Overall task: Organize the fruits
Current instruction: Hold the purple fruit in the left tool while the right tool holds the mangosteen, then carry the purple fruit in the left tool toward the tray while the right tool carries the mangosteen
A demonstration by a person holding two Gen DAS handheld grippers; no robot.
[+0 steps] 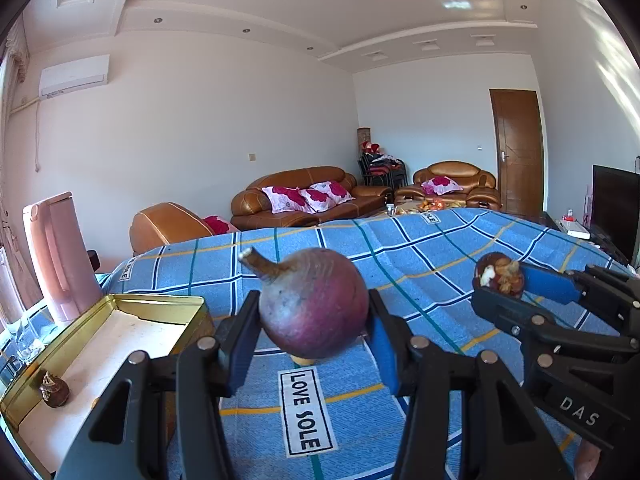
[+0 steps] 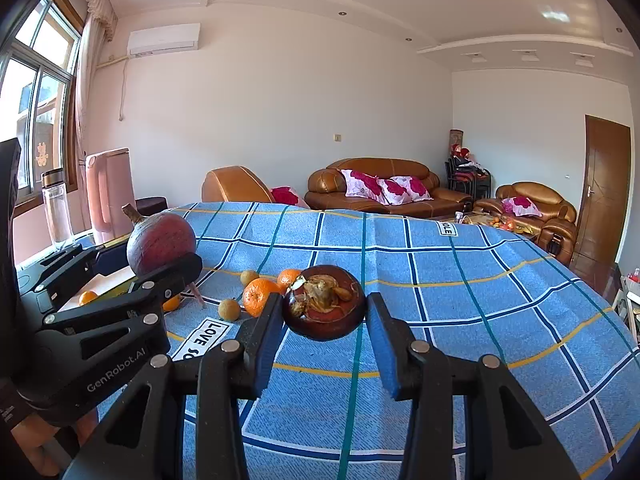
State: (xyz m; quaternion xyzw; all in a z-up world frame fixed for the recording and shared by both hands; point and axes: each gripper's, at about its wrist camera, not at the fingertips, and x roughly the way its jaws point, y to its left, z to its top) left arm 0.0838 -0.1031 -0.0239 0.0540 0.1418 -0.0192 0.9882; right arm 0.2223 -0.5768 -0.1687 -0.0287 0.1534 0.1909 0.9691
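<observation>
My left gripper point(image 1: 313, 320) is shut on a large round purple fruit point(image 1: 316, 292) with a brown stem, held above the blue checked cloth point(image 1: 400, 264). To its right, my right gripper point(image 1: 504, 286) is shut on a small dark mangosteen point(image 1: 499, 275). In the right wrist view that mangosteen point(image 2: 324, 304) sits calyx-up between the blue pads of the right gripper point(image 2: 325, 314). The left gripper point(image 2: 156, 258) shows at the left with the purple fruit point(image 2: 160, 240). A gold tin tray point(image 1: 120, 344) at the left holds another small mangosteen point(image 1: 54, 390).
Two oranges point(image 2: 260, 296) and two small tan fruits point(image 2: 229, 309) lie on the cloth between the grippers. An orange point(image 2: 87, 297) lies in the tray. A pink jug point(image 1: 56, 256) and a clear bottle point(image 2: 56, 208) stand at the table's left edge.
</observation>
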